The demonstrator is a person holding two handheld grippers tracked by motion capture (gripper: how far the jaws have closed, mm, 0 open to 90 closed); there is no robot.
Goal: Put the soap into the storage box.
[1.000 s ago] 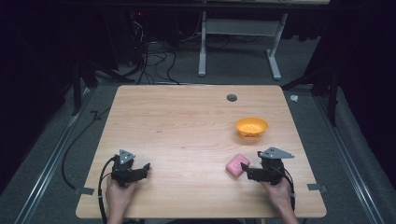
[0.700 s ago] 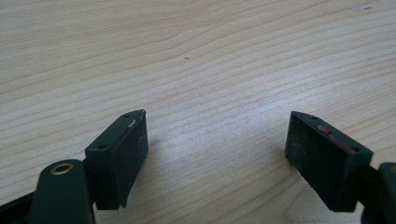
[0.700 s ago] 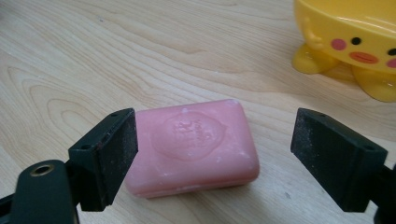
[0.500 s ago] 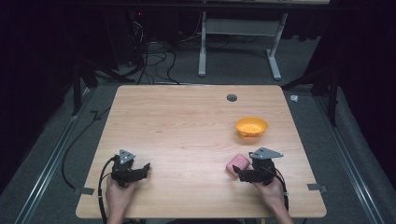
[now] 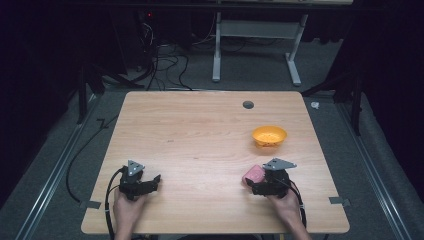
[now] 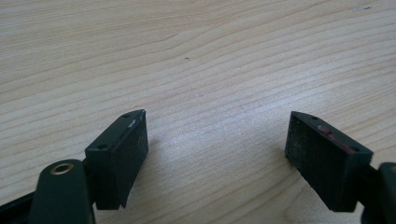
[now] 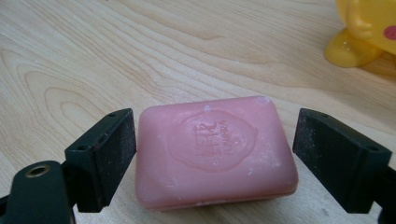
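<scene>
A pink bar of soap (image 7: 212,149) lies flat on the wooden table (image 5: 200,135), stamped face up. My right gripper (image 7: 215,156) is open around it, one black jaw at each short end; the left jaw is almost touching, the right one stands a little off. From above, the soap (image 5: 253,174) shows just left of the right gripper (image 5: 259,185), near the table's front right. An orange bowl (image 5: 269,135) stands beyond it, and its yellow foot (image 7: 369,32) appears at the top right of the right gripper view. My left gripper (image 5: 150,182) rests open at the front left, with bare wood between its jaws (image 6: 215,154).
A small dark round hole (image 5: 248,104) sits near the table's far edge. Beyond the table are a white desk frame (image 5: 255,45) and loose cables (image 5: 160,60) on the grey floor. A black cable (image 5: 75,165) trails off the table's left side.
My right gripper has slid left and forward so that its open jaws now bracket the soap. The left gripper has stayed where it was.
</scene>
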